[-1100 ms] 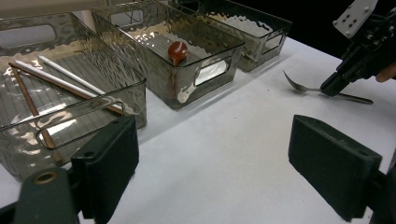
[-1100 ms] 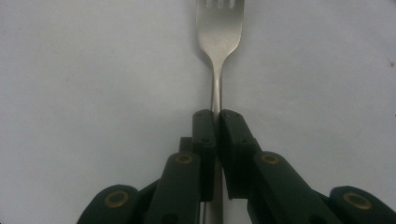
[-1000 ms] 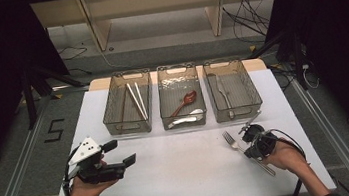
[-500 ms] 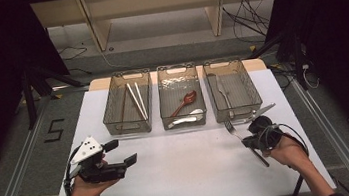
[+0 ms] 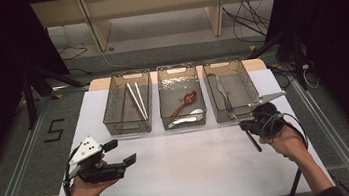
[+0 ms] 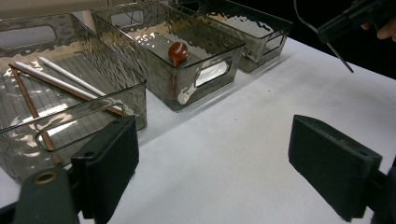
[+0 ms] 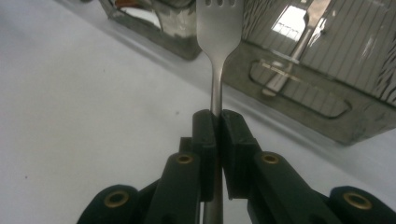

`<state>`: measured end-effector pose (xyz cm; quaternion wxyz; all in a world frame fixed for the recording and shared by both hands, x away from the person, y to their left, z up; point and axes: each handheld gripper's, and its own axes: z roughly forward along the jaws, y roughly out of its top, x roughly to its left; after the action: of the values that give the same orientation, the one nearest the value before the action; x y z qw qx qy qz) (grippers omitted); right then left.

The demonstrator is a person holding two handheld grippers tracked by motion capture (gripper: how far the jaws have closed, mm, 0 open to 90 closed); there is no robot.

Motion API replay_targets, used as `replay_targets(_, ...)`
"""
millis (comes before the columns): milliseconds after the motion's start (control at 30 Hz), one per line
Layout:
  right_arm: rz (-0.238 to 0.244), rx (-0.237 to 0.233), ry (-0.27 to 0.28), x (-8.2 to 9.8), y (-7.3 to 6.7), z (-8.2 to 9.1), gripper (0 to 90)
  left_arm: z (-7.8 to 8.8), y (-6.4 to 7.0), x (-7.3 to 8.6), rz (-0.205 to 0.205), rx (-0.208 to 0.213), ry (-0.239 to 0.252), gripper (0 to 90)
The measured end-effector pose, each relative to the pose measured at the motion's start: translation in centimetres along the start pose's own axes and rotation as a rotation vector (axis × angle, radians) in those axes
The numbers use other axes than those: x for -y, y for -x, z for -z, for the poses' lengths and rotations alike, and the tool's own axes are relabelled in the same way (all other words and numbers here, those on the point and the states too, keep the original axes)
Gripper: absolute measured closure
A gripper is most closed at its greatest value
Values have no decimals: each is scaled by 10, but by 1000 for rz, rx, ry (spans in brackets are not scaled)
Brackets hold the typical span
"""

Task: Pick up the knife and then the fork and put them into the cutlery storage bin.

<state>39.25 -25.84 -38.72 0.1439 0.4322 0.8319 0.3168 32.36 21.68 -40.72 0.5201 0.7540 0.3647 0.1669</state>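
Observation:
My right gripper [image 5: 244, 125] is shut on the handle of a metal fork [image 7: 218, 28], held above the white table [image 5: 196, 166] just in front of the right bin [image 5: 247, 85]. The fork's tines point toward that bin [image 7: 327, 70], and its handle [image 5: 253, 141] sticks out behind the jaws. The right gripper view shows the jaws pressed together [image 7: 217, 126] on the fork's neck. My left gripper [image 5: 120, 152] rests in the hand at the table's front left, open with nothing between its jaws [image 6: 219, 163]. From there I see the right gripper [image 6: 345, 21] and the fork handle [image 6: 340, 56] at the top right.
Three clear bins stand in a row at the back. The left bin [image 5: 114, 116] holds chopsticks [image 5: 136, 101]. In the middle bin [image 5: 164, 99] lie a red spoon [image 5: 185, 101] and a white spoon [image 5: 185, 121]. Metal cutlery [image 5: 221, 92] lies in the right bin.
The right gripper has risen from the table with the fork and moved toward the right bin. The left gripper has stayed in place.

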Motion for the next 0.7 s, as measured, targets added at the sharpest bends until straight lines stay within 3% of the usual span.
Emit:
replay_targets(333, -44, 52, 82, -26, 14, 4, 855, 0, -1, 0, 4, -2, 1, 158)
replay_targets(700, -116, 114, 166, -73, 38, 2, 855, 1, -1, 1, 9, -3, 6, 158)
